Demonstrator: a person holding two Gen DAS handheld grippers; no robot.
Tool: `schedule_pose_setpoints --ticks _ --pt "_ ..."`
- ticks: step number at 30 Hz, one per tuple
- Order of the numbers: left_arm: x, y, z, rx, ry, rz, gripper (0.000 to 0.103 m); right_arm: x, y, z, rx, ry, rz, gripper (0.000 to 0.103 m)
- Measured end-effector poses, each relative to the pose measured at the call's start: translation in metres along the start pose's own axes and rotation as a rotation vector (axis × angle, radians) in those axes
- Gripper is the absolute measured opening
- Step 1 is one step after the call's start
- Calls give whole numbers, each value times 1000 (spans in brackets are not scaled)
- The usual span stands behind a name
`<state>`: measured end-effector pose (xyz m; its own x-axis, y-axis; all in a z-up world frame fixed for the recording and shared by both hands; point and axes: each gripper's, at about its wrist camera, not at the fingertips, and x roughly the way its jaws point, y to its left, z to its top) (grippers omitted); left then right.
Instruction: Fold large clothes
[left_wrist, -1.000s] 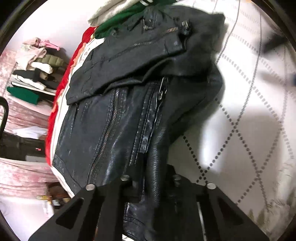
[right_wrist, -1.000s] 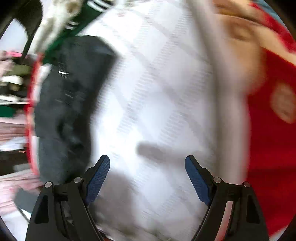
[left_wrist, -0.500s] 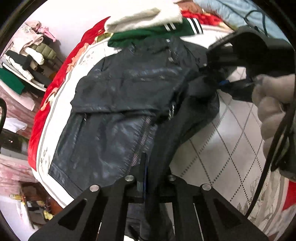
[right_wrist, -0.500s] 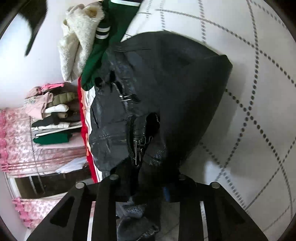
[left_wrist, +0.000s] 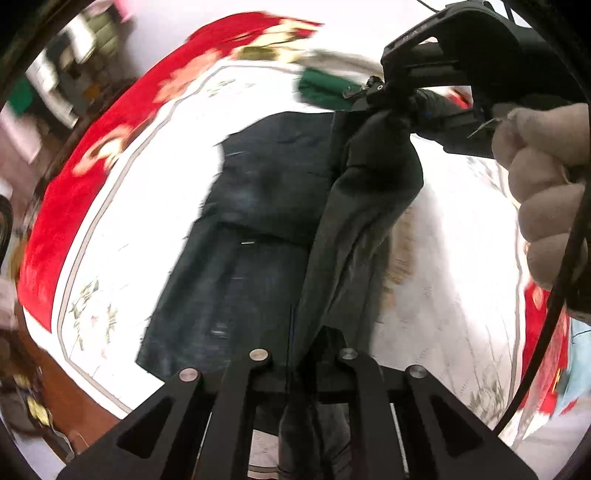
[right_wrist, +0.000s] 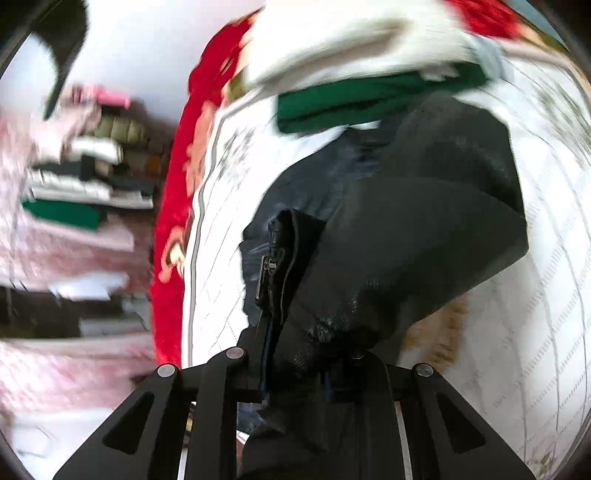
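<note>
A black leather jacket lies on the white quilted bedspread. My left gripper is shut on one edge of the jacket and holds it up off the bed. My right gripper is shut on another part of the jacket, by its zipper; it also shows in the left wrist view at the upper right, pinching the raised fabric. The lifted side hangs between the two grippers while the rest stays flat on the bed. Both views are motion-blurred.
A green garment and a cream one lie at the head of the bed beyond the jacket. The red floral border runs along the left bed edge. Shelves of folded clothes stand left of the bed.
My right gripper, open one second ago, has closed on the jacket. Both grippers have lifted the jacket's right side higher off the bed and the views have pulled back.
</note>
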<state>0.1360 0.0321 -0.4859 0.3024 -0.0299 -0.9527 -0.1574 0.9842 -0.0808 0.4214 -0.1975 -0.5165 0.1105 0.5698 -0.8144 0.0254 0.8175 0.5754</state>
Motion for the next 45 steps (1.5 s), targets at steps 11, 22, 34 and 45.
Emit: schedule_pose_setpoints --ticks 11,22,34,45 --pt "54 167 5 -410 115 19 91 185 106 12 -135 290 -99 58" --pt "146 165 -2 -390 253 164 98 75 -48 53 86 8 -175 71" --pt "145 148 37 -291 225 255 100 89 -127 48 175 -23 166 23" --pt "88 105 63 -176 124 249 100 -49 -239 -170 623 -43 -99 39"
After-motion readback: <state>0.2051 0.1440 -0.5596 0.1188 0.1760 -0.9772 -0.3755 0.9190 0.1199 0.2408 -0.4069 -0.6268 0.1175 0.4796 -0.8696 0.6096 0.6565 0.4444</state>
